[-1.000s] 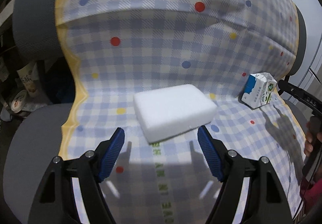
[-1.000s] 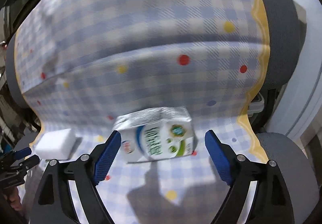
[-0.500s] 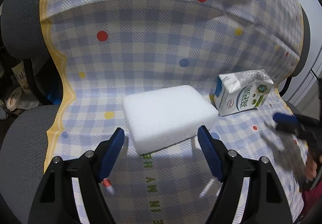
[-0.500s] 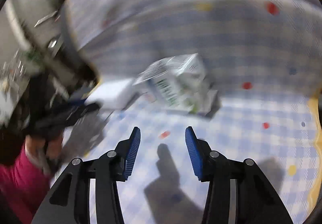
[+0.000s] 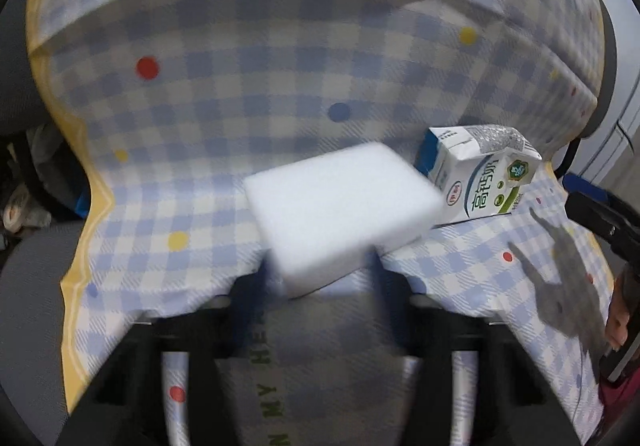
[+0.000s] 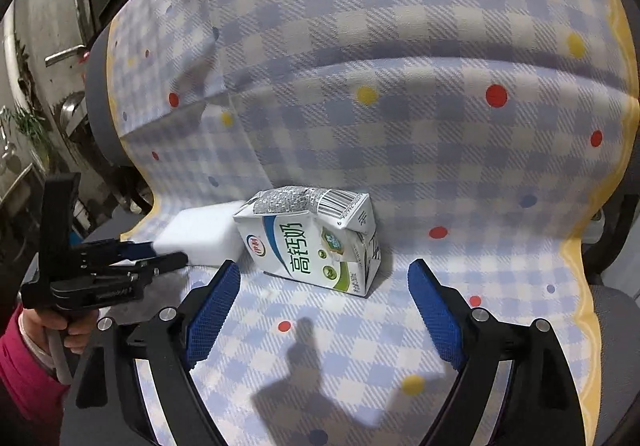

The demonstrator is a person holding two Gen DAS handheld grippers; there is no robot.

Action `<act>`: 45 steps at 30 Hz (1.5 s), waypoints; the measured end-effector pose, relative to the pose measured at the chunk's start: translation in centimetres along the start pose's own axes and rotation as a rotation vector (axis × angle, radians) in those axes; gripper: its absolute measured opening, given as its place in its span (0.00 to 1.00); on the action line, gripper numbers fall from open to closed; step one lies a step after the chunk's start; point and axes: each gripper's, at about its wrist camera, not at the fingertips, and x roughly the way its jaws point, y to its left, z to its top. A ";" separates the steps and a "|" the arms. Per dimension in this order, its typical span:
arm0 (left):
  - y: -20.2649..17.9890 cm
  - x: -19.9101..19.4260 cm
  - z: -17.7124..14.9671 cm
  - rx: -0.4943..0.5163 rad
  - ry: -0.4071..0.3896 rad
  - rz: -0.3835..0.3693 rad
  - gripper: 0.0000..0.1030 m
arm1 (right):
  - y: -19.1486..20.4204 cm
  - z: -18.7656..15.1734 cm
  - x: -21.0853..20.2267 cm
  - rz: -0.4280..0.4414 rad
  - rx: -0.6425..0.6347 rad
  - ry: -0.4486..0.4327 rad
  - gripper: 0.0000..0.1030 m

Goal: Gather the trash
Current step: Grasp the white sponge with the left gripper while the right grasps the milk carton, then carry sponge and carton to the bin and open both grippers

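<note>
Left claw (image 5: 320, 278) level at white foam block (image 5: 340, 209) — right claw (image 6: 324, 310) wide, low.

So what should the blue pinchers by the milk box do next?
Probably slide the right gripper forward a little until its open jaws straddle the milk carton, then close. The carton stands just ahead of the fingertips on the checked cloth, not yet between them. The left gripper is already at the white foam block.
</note>
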 end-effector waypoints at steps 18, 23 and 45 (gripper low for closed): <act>0.6 -7.8 -3.1 -0.090 -0.171 0.060 0.27 | 3.0 0.7 3.2 -0.054 -0.094 0.037 0.20; 0.5 -10.1 -4.6 -0.097 -0.170 0.043 0.27 | 4.3 -0.3 -1.6 -0.084 -0.061 0.014 0.19; -12.2 -17.3 -11.5 0.086 -0.173 -0.082 0.28 | 2.6 -16.9 -20.7 -0.198 0.137 0.035 0.58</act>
